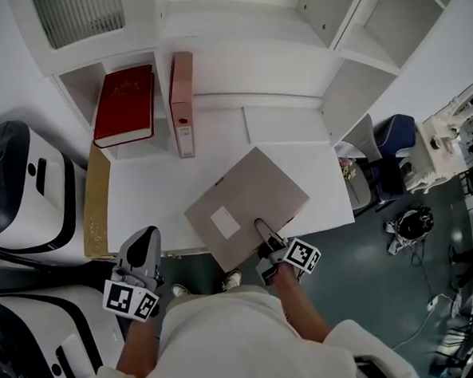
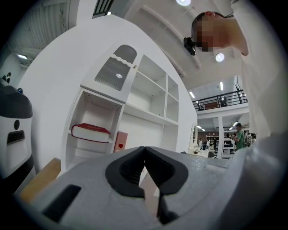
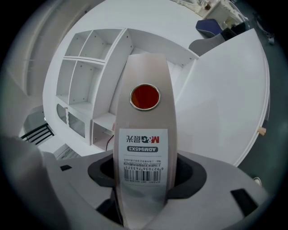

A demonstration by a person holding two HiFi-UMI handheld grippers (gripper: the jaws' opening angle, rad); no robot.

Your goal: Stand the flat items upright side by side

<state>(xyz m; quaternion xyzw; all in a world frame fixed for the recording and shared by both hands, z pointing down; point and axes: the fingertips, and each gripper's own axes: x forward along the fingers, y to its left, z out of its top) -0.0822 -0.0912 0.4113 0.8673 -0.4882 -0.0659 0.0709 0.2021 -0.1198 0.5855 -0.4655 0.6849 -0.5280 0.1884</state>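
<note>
A grey-brown file box [image 1: 245, 204] lies flat and askew on the white desk [image 1: 149, 189], jutting over the front edge. My right gripper [image 1: 261, 230] is shut on its spine. In the right gripper view the labelled spine [image 3: 144, 134] with a red ring hole fills the space between the jaws [image 3: 144, 177]. A pink file box [image 1: 182, 103] stands upright against the shelf wall. A red book [image 1: 125, 103] leans flat in the left cubby. My left gripper [image 1: 148, 244] hovers at the desk's front left corner, shut and empty [image 2: 144, 155].
A wooden board [image 1: 98, 205] stands along the desk's left side. White machines [image 1: 21, 189] sit to the left. White shelf compartments [image 1: 386, 23] rise behind and to the right. A blue chair [image 1: 390, 147] and loose gear lie on the floor at right.
</note>
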